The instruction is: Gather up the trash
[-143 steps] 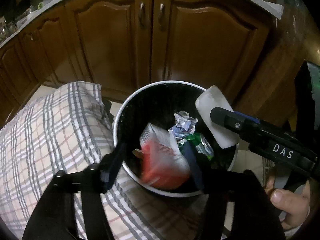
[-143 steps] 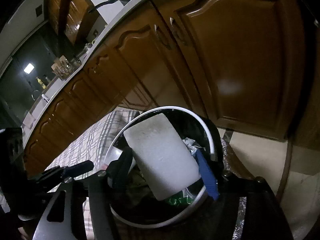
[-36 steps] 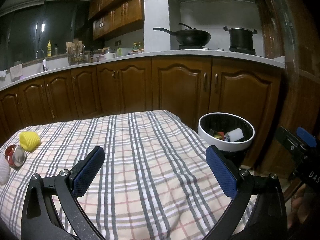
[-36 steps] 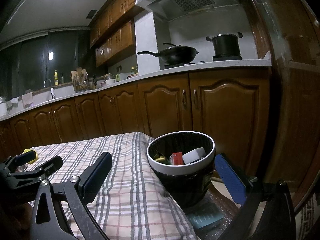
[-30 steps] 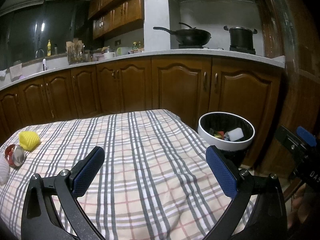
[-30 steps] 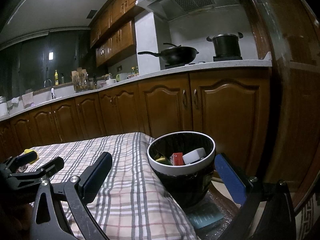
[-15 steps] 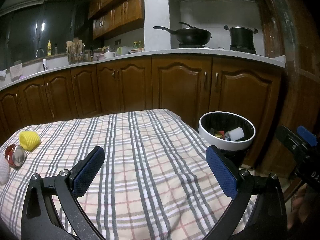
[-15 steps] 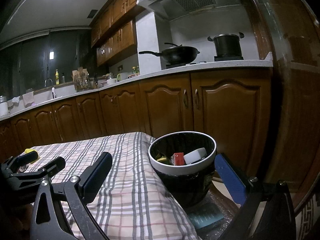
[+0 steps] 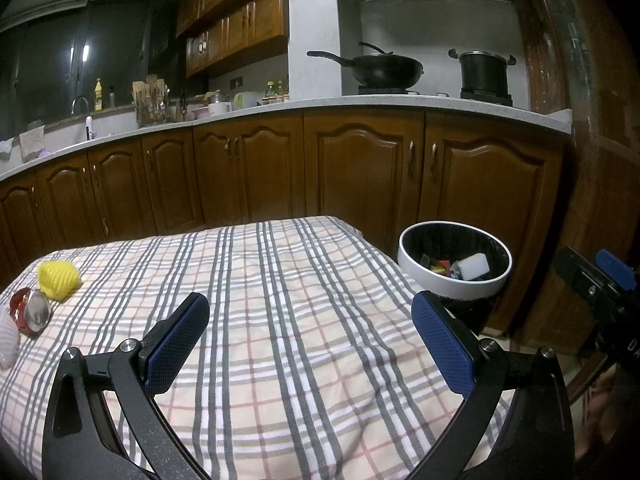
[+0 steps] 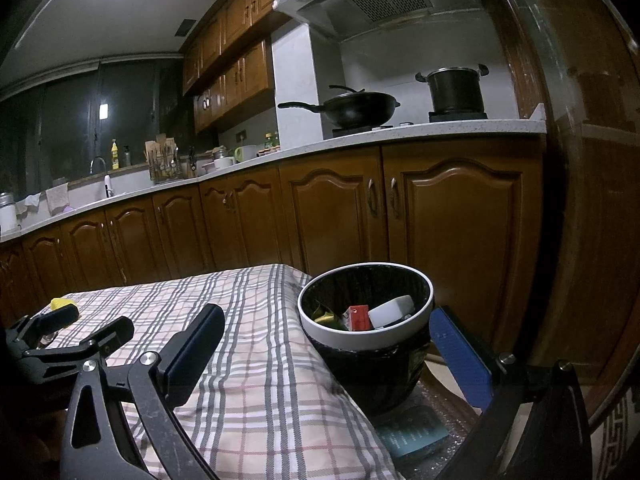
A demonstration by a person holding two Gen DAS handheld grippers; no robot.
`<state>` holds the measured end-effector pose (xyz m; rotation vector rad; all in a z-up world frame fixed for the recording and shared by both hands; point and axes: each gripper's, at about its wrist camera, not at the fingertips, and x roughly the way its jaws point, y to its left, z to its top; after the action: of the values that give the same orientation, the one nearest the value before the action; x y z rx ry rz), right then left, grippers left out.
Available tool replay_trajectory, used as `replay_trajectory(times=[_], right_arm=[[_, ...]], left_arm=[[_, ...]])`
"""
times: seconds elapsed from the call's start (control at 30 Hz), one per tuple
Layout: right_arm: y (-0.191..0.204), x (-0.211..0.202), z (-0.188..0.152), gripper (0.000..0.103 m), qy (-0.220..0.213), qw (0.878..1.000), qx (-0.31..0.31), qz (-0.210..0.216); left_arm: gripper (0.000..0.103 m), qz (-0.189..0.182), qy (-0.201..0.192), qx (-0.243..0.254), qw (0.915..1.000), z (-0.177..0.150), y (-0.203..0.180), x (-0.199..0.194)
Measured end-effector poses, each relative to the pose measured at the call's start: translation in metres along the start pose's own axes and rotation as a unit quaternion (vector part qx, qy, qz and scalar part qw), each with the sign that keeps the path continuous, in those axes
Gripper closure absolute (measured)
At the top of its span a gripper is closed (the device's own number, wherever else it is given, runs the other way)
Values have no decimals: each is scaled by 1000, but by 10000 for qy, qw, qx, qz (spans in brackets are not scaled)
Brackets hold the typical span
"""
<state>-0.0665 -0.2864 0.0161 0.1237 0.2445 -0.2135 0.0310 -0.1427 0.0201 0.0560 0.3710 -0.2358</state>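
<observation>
Grippers hang over the checked cloth (image 9: pixel 304 320), both wide open and holding nothing. The left gripper (image 9: pixel 312 344) is above the middle of the cloth. The right gripper (image 10: pixel 324 356) is near the bin (image 10: pixel 366 338), which stands just beside the cloth's edge. Far left on the cloth lie a yellow lump (image 9: pixel 59 280), a red can (image 9: pixel 30 311) and a white piece (image 9: pixel 7 342), well apart from both.

Bin (image 9: pixel 455 284) right of table (image 9: pixel 280 320)
</observation>
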Motion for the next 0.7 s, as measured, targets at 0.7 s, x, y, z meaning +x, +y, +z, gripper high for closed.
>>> replay_trajectory(times=[0.7], right_arm=[[1,1,0,0,8,10000,6,17]], left_arm=[[0,-2,1,5,10000,0,0,0]])
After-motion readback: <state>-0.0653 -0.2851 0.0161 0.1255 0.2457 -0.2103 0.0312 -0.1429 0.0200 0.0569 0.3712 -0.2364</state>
